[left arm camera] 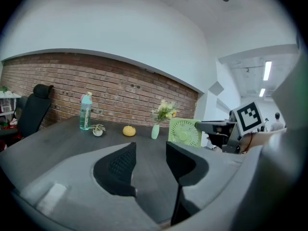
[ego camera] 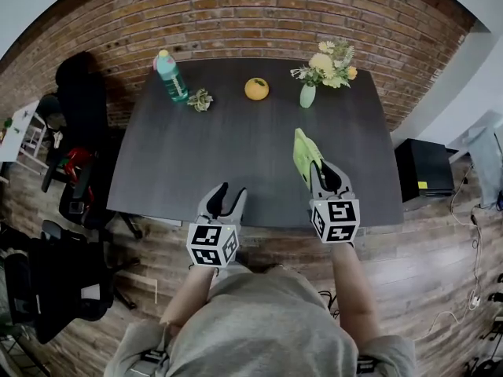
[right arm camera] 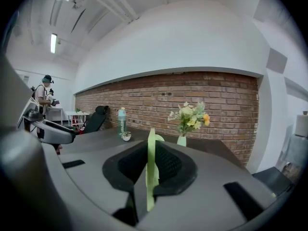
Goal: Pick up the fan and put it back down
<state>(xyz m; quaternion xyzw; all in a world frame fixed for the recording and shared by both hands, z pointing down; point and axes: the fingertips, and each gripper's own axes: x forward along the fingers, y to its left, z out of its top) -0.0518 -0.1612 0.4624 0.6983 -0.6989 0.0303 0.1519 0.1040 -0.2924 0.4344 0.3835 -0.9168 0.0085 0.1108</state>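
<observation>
A light green square fan [ego camera: 304, 155] stands upright in my right gripper [ego camera: 318, 173] over the front right part of the dark table [ego camera: 196, 163]. The right gripper view shows the fan [right arm camera: 150, 186] edge-on as a thin green strip, with the black pads of the right gripper [right arm camera: 151, 150] shut on it. From the left gripper view, the fan's round grille [left arm camera: 185, 132] faces me, clamped at its side by the right gripper [left arm camera: 216, 127]. My left gripper [ego camera: 227, 197] hangs at the table's front edge, open and empty [left arm camera: 150, 160].
Along the table's far side are a teal water bottle [ego camera: 170, 75], a small potted plant [ego camera: 200, 99], an orange [ego camera: 256, 89] and a vase of flowers [ego camera: 308, 93]. Black chairs [ego camera: 78, 108] stand to the left, a black box [ego camera: 424, 170] to the right. A brick wall runs behind.
</observation>
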